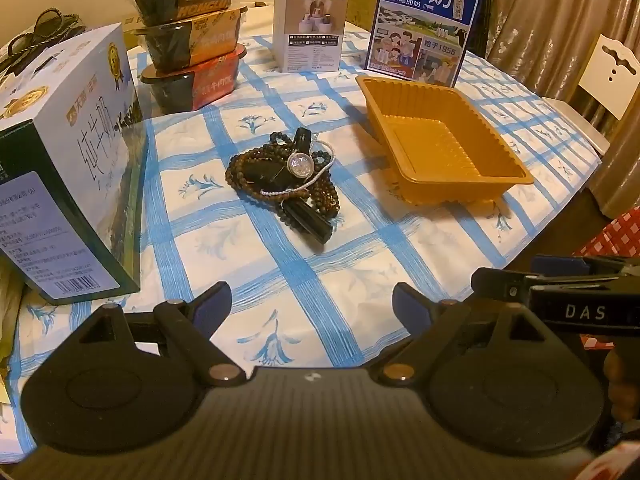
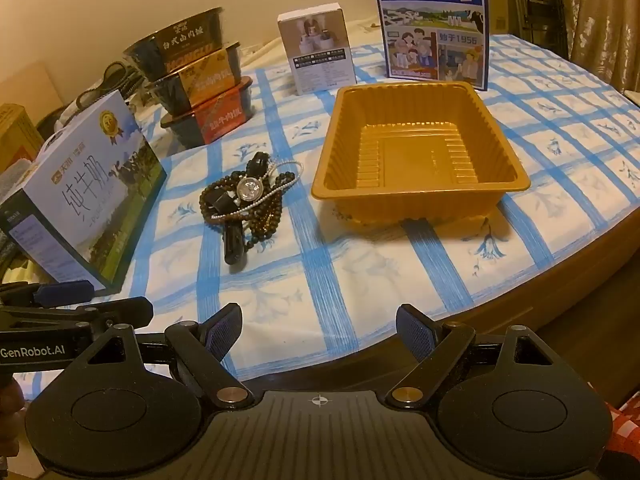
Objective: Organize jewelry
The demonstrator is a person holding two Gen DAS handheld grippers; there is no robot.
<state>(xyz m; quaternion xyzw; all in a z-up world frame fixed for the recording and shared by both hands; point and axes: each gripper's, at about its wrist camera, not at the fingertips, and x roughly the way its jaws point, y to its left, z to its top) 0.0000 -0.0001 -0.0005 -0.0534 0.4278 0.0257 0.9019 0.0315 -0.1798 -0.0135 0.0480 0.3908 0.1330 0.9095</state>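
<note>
The left tool (image 1: 312, 304) and right tool (image 2: 319, 330) both gape wide, holding nothing. Only the right view shows inside the orange ribbed plastic tray (image 2: 420, 190), bare beside the dark beaded jewelry pile (image 2: 248, 196) on the blue-checked tabletop (image 2: 320, 280).

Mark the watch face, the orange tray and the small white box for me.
watch face (image 1: 298, 161), left wrist view, on the round dial's centre.
orange tray (image 2: 472, 98), right wrist view, on the far right rim.
small white box (image 1: 310, 36), left wrist view, on its printed front panel.

Jewelry pile (image 1: 282, 176) left of tray (image 1: 516, 168), apparently apart.
</note>
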